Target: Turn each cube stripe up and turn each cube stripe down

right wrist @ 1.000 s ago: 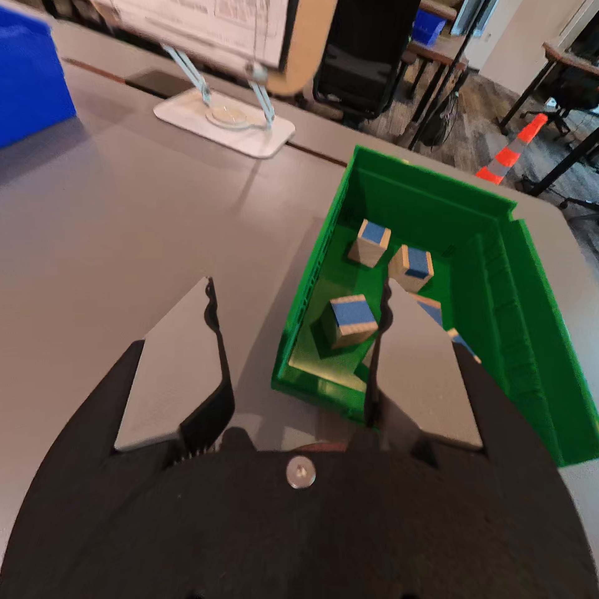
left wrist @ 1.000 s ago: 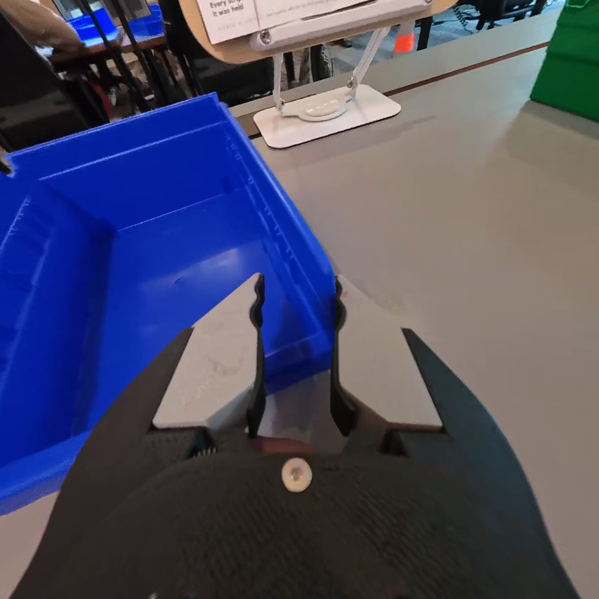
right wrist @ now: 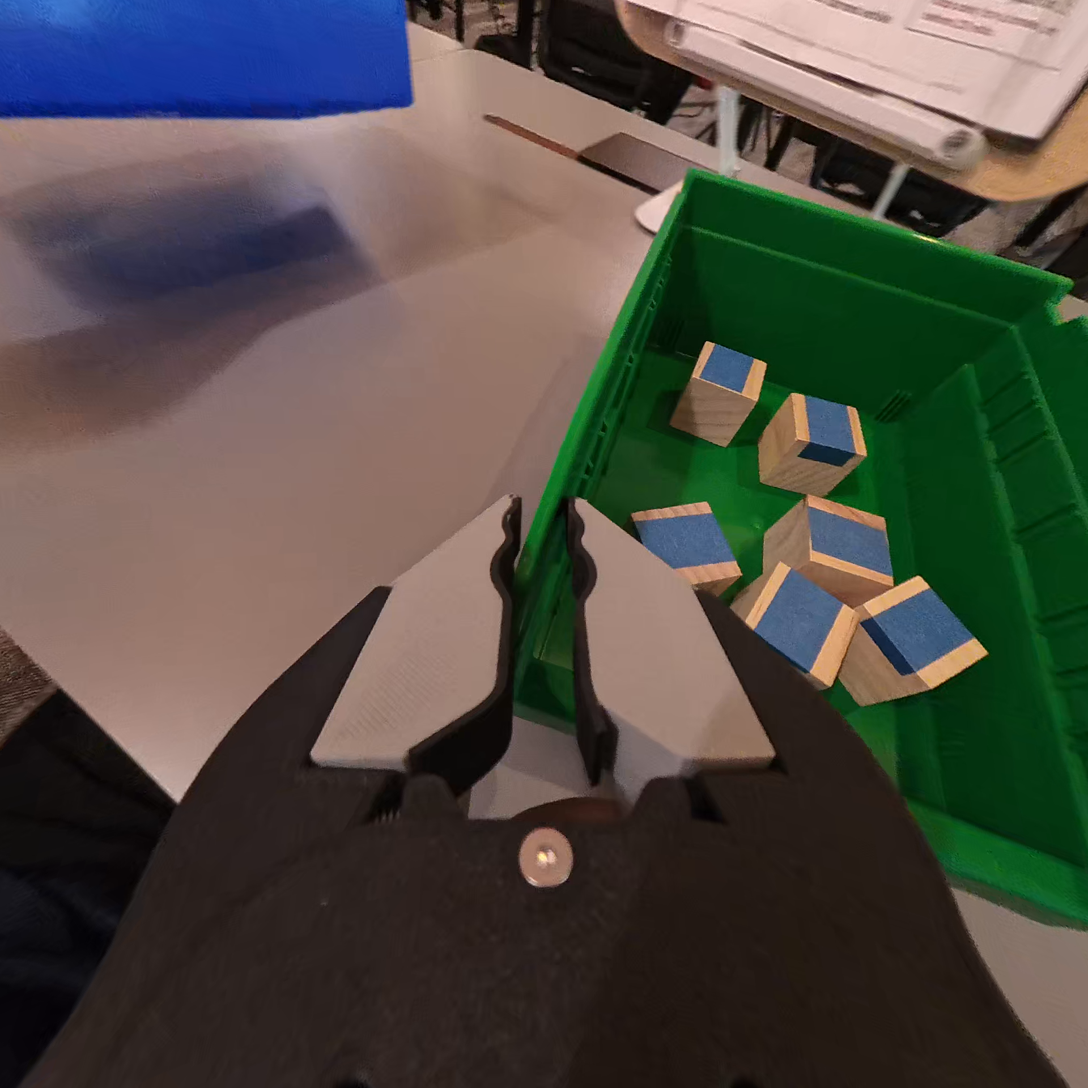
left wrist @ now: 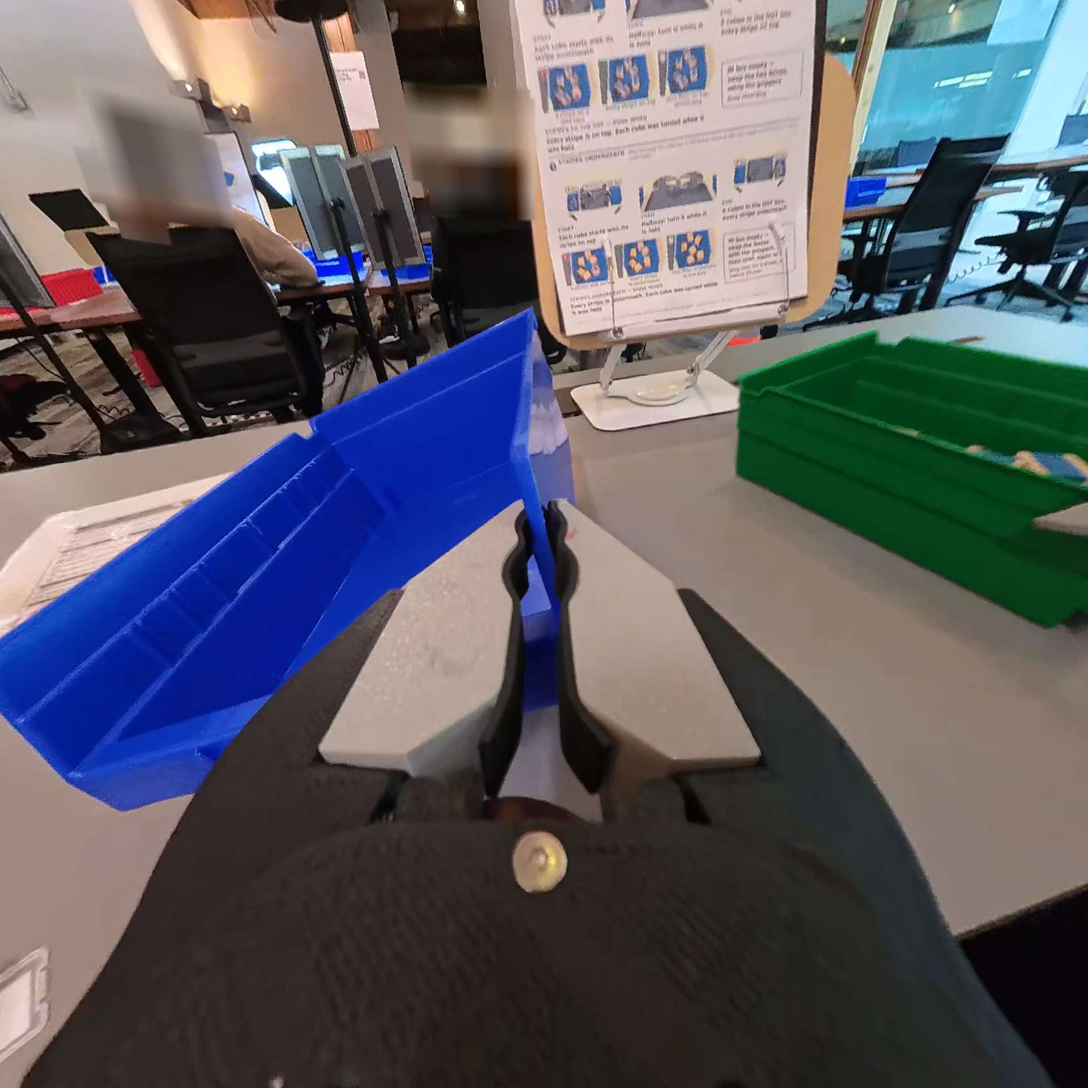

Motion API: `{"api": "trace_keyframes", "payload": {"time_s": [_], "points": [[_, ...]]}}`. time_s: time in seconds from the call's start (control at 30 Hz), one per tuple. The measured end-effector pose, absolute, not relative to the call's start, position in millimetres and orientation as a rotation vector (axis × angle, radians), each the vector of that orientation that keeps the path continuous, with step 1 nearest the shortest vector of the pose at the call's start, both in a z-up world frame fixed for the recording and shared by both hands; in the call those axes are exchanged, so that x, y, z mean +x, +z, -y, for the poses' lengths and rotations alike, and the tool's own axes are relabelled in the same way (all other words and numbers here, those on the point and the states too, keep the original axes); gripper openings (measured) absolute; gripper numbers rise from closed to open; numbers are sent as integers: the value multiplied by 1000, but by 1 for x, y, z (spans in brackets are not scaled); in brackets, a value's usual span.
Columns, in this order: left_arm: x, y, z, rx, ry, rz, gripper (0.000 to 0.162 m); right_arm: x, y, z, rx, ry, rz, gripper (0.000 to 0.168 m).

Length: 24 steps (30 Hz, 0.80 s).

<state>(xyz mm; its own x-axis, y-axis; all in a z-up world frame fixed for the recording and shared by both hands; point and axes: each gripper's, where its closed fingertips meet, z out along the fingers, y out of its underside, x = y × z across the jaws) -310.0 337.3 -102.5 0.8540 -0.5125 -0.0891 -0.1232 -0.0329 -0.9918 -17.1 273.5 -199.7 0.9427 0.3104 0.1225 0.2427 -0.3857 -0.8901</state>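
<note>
Gripping a bin wall in each hand, the two tools frame the scene. In the left wrist view, the left gripper (left wrist: 538,533) has its jaws nearly closed, pinching the thin side wall of the blue bin (left wrist: 247,589), which lies tilted across the centre and left of the frame with its interior empty as far as can be seen. In the right wrist view, the right gripper (right wrist: 543,527) has its jaws drawn close on either side of the near left wall of the green bin (right wrist: 1001,589); firm contact is likely but cannot be confirmed.

Six wooden cubes (right wrist: 795,618) lie inside the green bin, in the right half of that frame, loosely clustered, some touching; each shows a blue stripe on its upper face. The blue bin appears again as a blurred shape at upper left of the right wrist view, apparently raised above the grey surface (right wrist: 294,471). An instruction sheet on a white stand (left wrist: 653,400) occupies the upper centre of the left wrist view. Beyond the surface, a seated person (left wrist: 265,253) and office chairs are visible at upper left.

Judged from this arrangement, the step in hand is handling of the bins rather than of individual cubes; with all visible stripes up, the stripe-down phase appears to remain. The next move probably calls for releasing a bin wall, opening the jaws wide enough to span a cube, and seizing one by its bare wooden sides so it can be inverted.
</note>
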Motion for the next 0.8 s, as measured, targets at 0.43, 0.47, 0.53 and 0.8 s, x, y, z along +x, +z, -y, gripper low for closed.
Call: {"api": "trace_keyframes", "payload": {"time_s": [0.43,0.47,0.53,0.8], "points": [[-365,-42,-305,-1444,-286,-430,2,-224,-170,-319,-1898,330,617,30],[-370,-41,-303,-1440,-284,-425,2,-224,-153,-312,-1847,324,631,30],[-381,-40,-299,-1437,-275,-424,2,-200,-114,-295,-1736,327,619,26],[-410,-39,-290,-1434,-216,-435,1,-1,-148,-351,-1933,193,731,0]]}}
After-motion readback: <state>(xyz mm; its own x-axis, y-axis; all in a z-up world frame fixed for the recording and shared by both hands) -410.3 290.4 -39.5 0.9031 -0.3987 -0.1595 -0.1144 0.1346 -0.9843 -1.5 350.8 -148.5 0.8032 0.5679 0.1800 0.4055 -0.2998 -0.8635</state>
